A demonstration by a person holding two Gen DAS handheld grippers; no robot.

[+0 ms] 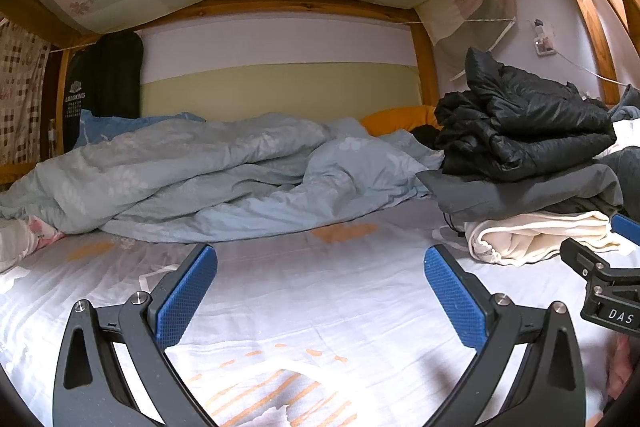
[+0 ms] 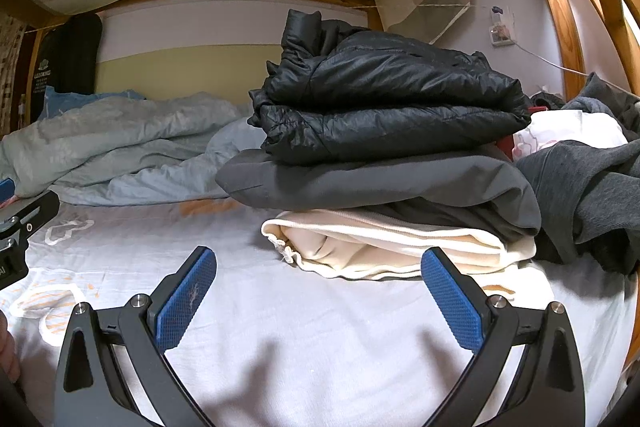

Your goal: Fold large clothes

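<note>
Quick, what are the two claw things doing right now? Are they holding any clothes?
Left gripper: open, holding nothing, over the white bed sheet.
Right gripper: open, holding nothing, pointing at the folded clothes pile.

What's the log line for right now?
left gripper: open, empty | right gripper: open, empty | folded stack: black jacket on top

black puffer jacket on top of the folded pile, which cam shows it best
The right wrist view: the black puffer jacket sits near the middle of the frame, large and whole, on the grey garment. The left wrist view shows the jacket smaller, off to the right, though still in full.
</note>
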